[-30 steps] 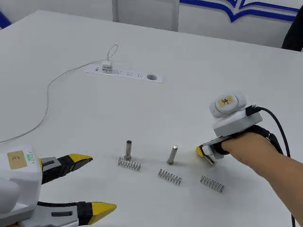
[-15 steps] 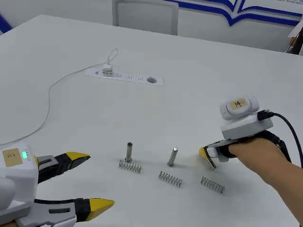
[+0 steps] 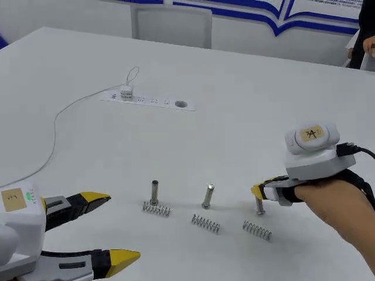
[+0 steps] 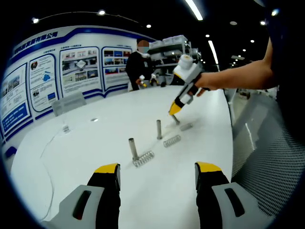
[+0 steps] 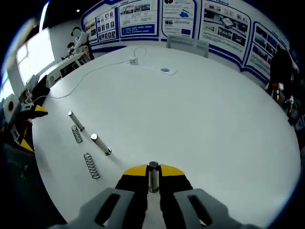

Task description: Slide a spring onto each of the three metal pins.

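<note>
Barely begun, to judge by the layout: no spring on any pin as yet. Standing in a row on the white tabletop [image 3: 234, 134], three short grey metal rods: the left pin [image 3: 154, 192], the middle pin [image 3: 208, 196] and the right pin [image 3: 259, 205]. Lying flat just in front of them, three small coiled wire pieces, one near the foot of each: left spring [image 3: 156, 209], middle spring [image 3: 205, 222], right spring [image 3: 257, 230]. Clamped on the right pin, the black yellow-tipped right gripper [image 3: 258, 192], jaws closed around the shaft in the right gripper view [image 5: 152, 172] with the pin head poking up between them. Off to the near left and well apart from the row, the matching yellow-tipped left gripper [image 3: 120, 227], jaws spread wide with nothing between. Left to do, by this reckoning: all three springs to pick up and thread, likely starting at the held pin
</note>
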`<action>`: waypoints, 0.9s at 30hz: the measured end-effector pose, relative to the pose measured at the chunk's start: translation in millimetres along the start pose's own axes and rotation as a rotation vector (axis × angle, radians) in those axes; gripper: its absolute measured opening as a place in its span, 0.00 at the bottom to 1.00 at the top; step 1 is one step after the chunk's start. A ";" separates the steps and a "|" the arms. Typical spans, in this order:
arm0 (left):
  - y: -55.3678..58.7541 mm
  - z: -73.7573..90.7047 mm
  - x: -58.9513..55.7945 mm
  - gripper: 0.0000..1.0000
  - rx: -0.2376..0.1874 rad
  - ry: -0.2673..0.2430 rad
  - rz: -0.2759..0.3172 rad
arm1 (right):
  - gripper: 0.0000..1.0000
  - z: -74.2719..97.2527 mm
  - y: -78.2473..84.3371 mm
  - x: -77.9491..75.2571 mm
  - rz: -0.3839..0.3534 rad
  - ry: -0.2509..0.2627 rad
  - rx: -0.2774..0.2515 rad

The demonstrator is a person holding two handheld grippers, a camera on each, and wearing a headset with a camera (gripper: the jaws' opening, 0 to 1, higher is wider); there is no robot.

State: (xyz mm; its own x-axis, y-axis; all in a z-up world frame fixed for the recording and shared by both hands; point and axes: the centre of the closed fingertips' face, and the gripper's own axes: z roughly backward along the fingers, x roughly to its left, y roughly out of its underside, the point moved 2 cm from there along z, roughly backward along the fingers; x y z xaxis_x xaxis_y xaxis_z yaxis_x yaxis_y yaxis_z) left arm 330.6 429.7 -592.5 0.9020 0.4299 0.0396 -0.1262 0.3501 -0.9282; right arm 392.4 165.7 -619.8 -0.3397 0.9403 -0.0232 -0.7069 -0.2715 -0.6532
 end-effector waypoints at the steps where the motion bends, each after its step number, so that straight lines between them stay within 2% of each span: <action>1: -0.2 0.2 0.1 0.65 -0.001 0.000 0.000 | 0.09 1.9 0.6 0.3 -0.002 0.000 -0.005; 21: -4.2 0.6 -5.1 0.65 -0.005 0.010 -0.010 | 0.09 16.5 14.6 4.5 -0.040 -0.006 -0.050; 27: -1.1 -1.1 -6.8 0.65 0.002 0.014 -0.007 | 0.09 16.0 14.0 5.1 -0.011 -0.017 -0.046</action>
State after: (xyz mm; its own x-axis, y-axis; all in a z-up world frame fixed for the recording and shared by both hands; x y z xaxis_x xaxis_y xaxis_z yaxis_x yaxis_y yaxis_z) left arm 325.1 425.4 -592.1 0.9084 0.4160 0.0414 -0.1202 0.3546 -0.9272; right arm 370.9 163.5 -616.9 -0.3425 0.9395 -0.0029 -0.6813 -0.2505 -0.6878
